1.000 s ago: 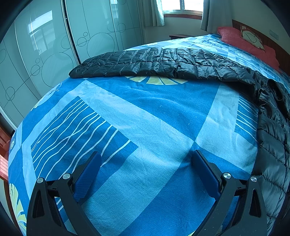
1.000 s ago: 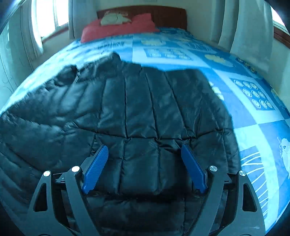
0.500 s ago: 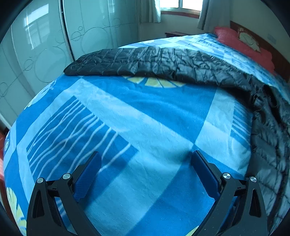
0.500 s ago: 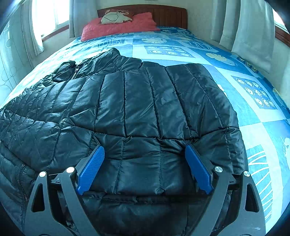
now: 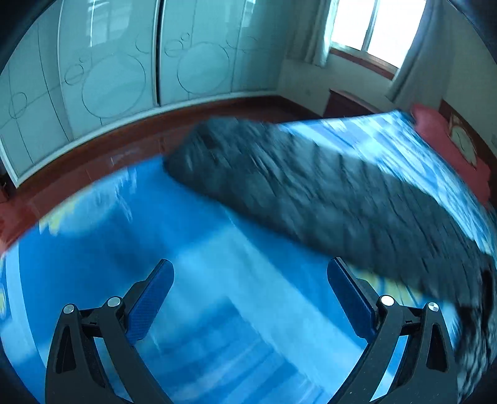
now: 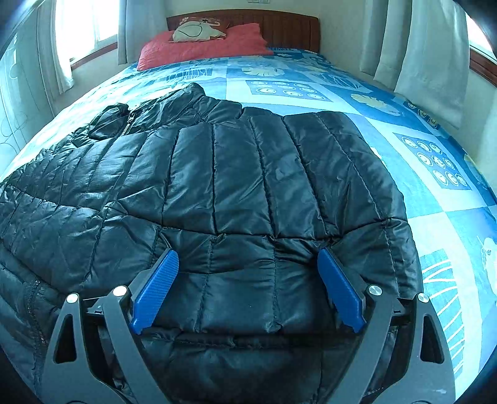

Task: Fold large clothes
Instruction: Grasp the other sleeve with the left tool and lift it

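Observation:
A black quilted puffer jacket (image 6: 242, 186) lies spread on the blue patterned bedspread (image 6: 419, 192), one sleeve folded across its body. My right gripper (image 6: 248, 264) hovers open just above that folded part, nothing between its blue pads. In the blurred left wrist view the jacket's other sleeve (image 5: 310, 186) stretches flat toward the bed's edge. My left gripper (image 5: 250, 276) is open over bare bedspread (image 5: 155, 236), a short way in front of that sleeve, holding nothing.
A red pillow (image 6: 205, 46) and wooden headboard (image 6: 279, 28) lie at the far end of the bed. Glass wardrobe doors (image 5: 124, 71) and a strip of wooden floor (image 5: 93, 155) run beyond the bed's edge. Curtains (image 6: 431, 56) hang at the right.
The left gripper has swung quickly toward the outstretched sleeve and the bed's edge, blurring its view. The right gripper's jaws have widened slightly; it stayed over the jacket.

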Tool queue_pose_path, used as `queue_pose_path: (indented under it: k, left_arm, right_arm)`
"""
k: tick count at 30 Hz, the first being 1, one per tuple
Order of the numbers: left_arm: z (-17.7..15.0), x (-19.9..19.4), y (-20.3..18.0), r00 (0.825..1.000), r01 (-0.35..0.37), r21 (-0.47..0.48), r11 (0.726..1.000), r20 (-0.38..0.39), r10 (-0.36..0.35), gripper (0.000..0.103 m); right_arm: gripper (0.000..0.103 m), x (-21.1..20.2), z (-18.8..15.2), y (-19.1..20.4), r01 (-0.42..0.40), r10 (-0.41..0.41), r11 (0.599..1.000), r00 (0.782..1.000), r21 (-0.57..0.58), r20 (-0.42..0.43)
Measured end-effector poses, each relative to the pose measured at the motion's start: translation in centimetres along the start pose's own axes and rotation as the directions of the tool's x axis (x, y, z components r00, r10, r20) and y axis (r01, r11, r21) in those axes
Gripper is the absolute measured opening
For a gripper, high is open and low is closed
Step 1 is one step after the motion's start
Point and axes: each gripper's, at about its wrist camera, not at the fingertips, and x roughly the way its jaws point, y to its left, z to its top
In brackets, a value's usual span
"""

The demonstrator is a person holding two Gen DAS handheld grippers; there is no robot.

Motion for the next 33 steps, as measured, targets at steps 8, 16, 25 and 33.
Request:
queue_pose_path:
  k: [8,16,25,33]
  left_arm:
    - [3.6,4.2,1.4,0.997,0.068,0.004,0.998,-0.026,-0.068,0.098]
    - [4.9,4.8,3.5,0.976,0.218,-0.135,0.966,0.026,-0.217,0.098]
    - [4.1,3.6,4.8,0.948,0.317,-0.220,0.923,0.033,-0.318,0.098]
    - [4.7,4.1,4.5,0.974,0.225,-0.249,0.942,0.063,-0.216,0.080]
  right_arm:
    - [0.091,0.2,0.1,-0.2,0.009,-0.009,1.000,1.000,-0.003,0.000]
    - [0.091,0.2,0.1,-0.1,0.011,-0.011,1.000,1.000,-0.004,0.001]
    - [0.091,0.2,0.1,0.0,0.011,-0.011,1.000,1.000,-0.005,0.002]
    - [0.091,0.2,0.1,-0.1,0.012,-0.012,1.000,1.000,-0.005,0.003]
